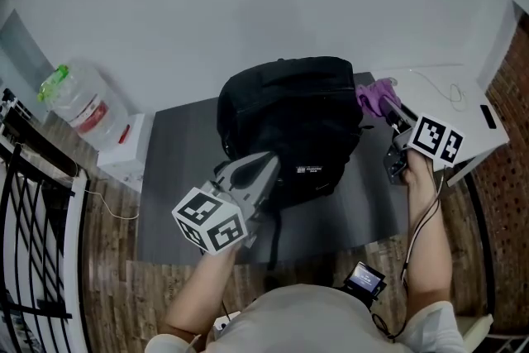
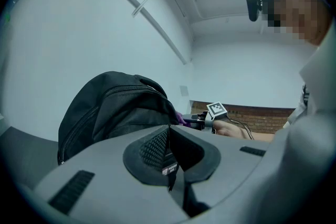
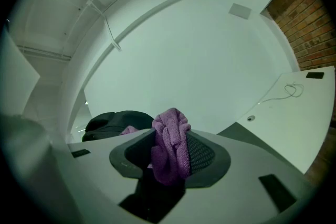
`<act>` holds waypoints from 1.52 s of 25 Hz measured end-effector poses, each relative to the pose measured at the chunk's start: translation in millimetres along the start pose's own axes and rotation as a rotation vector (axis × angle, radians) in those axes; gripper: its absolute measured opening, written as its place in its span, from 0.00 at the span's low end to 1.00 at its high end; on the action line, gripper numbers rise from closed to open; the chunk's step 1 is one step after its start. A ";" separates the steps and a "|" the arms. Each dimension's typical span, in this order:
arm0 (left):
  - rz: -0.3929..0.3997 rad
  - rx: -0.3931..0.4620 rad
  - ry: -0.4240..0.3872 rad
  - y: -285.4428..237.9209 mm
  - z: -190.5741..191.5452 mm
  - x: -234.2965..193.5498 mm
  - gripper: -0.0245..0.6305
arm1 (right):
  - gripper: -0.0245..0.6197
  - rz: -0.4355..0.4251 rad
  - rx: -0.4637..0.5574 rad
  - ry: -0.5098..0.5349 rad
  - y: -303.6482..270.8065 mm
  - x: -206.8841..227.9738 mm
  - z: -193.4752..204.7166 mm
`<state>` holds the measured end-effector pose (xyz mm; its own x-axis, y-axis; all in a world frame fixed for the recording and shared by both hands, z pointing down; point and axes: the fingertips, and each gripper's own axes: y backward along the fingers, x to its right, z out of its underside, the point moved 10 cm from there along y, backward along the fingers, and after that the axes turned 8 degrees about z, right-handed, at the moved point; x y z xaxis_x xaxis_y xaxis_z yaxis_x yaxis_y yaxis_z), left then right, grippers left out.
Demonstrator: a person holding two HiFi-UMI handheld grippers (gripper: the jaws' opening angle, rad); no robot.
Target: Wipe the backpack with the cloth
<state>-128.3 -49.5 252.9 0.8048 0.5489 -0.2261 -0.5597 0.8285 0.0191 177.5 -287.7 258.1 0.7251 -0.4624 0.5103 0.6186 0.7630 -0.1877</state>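
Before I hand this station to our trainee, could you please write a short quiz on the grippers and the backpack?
1. True or false: the right gripper grips the purple cloth.
2. What does the backpack stand on? A) a grey mat B) a white tray C) a blue towel
3. Fill in: the left gripper is shut on a black part of the ____.

Key: 1 true; 2 A; 3 backpack.
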 end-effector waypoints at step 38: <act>-0.167 0.062 0.028 83.3 18.7 -21.8 0.05 | 0.29 -0.418 0.084 0.783 19.6 -270.1 108.3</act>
<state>-188.8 9.7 277.6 0.8793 0.4002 -0.2582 -0.4046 0.9137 0.0384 -39.0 -99.0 207.5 0.4630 -0.8629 -0.2028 0.8769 0.4792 -0.0370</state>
